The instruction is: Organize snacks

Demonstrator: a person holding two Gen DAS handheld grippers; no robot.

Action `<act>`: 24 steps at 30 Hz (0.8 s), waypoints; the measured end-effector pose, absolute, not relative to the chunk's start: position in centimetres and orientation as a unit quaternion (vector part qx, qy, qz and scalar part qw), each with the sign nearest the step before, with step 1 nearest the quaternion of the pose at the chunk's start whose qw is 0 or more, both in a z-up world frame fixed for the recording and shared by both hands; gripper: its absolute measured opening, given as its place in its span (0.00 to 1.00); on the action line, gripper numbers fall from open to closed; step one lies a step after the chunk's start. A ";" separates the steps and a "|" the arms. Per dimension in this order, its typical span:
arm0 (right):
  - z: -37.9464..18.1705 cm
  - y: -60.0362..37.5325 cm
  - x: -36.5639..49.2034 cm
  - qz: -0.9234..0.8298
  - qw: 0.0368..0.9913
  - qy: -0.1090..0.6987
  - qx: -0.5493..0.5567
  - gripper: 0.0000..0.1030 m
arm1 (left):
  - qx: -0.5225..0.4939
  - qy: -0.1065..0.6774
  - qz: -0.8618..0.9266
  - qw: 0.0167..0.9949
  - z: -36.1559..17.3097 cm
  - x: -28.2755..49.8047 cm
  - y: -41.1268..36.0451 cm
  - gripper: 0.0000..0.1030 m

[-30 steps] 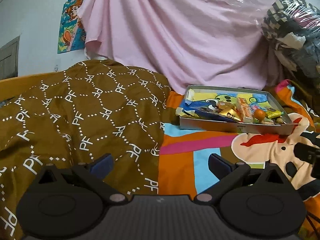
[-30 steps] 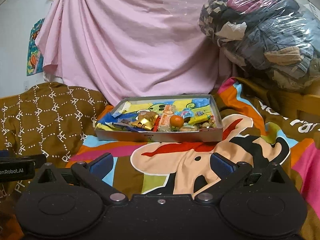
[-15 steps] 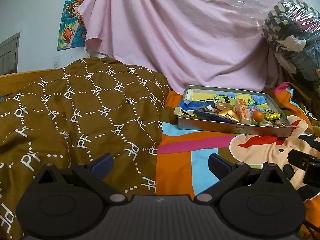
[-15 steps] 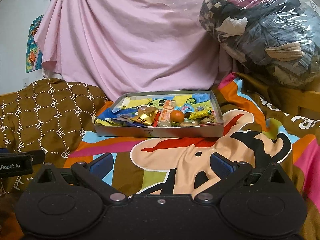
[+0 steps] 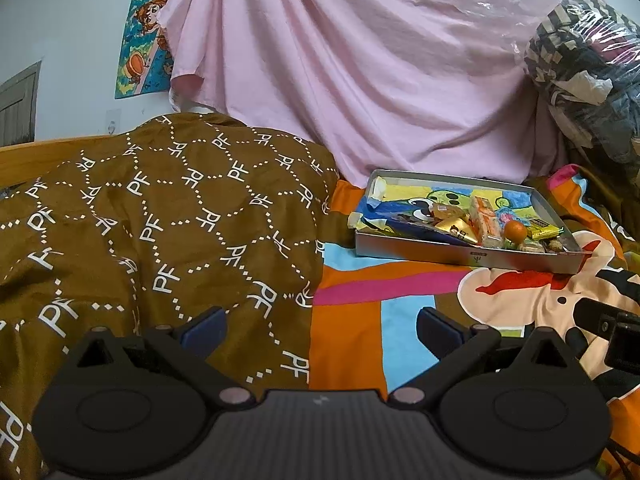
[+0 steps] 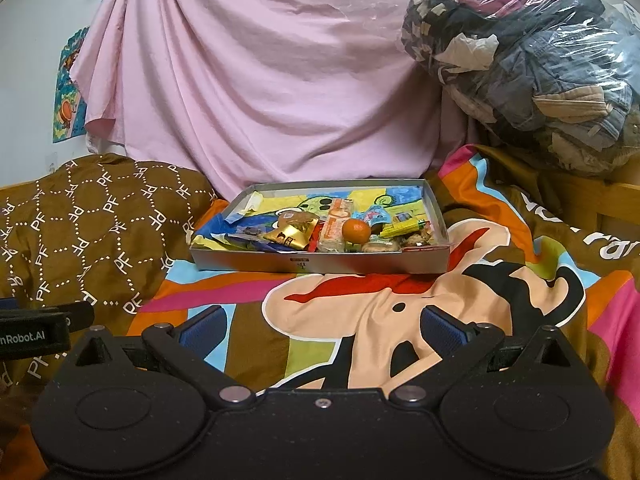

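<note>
A shallow grey box point(image 6: 320, 264) lies on a colourful cartoon bedspread point(image 6: 380, 312). It holds several snacks: a small orange point(image 6: 356, 230), a gold packet point(image 6: 290, 236), an orange-and-white packet point(image 6: 335, 228) and a yellow-green bar point(image 6: 402, 228). The box also shows in the left wrist view point(image 5: 460, 254), at the right. My left gripper point(image 5: 320, 326) is open and empty, well short of the box. My right gripper point(image 6: 322, 328) is open and empty, in front of the box.
A brown quilt with white "PF" letters point(image 5: 160, 220) is heaped at the left. A pink sheet point(image 6: 260, 80) hangs behind the box. A clear plastic bag of clothes point(image 6: 540, 60) sits at the back right. A wooden bed edge point(image 6: 616, 204) shows at the right.
Both grippers have moved a little closer to the box and risen slightly; the box looks larger and more open from above. Both stay open and empty.
</note>
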State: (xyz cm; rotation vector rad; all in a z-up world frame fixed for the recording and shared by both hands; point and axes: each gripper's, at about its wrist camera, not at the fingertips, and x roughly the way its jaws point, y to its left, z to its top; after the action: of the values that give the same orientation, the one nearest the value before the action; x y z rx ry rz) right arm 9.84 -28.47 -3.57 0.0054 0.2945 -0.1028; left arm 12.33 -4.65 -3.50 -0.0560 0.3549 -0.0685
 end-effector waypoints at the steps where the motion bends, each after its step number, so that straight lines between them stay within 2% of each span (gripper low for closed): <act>1: -3.5 -28.5 9.8 -0.051 0.988 0.146 0.002 0.99 | -0.027 0.176 -0.035 0.983 -3.5 12.3 -4.7 1.00; 24: -3.5 -28.3 9.8 -0.049 0.988 0.147 -0.001 0.99 | -0.030 0.175 -0.034 0.984 -3.6 12.2 -4.9 1.00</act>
State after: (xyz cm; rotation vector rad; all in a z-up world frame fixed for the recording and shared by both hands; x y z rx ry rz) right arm 9.78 -28.29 -3.46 -0.0026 0.2955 -0.0984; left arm 12.16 -4.86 -3.56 -0.0601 0.3510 -0.0687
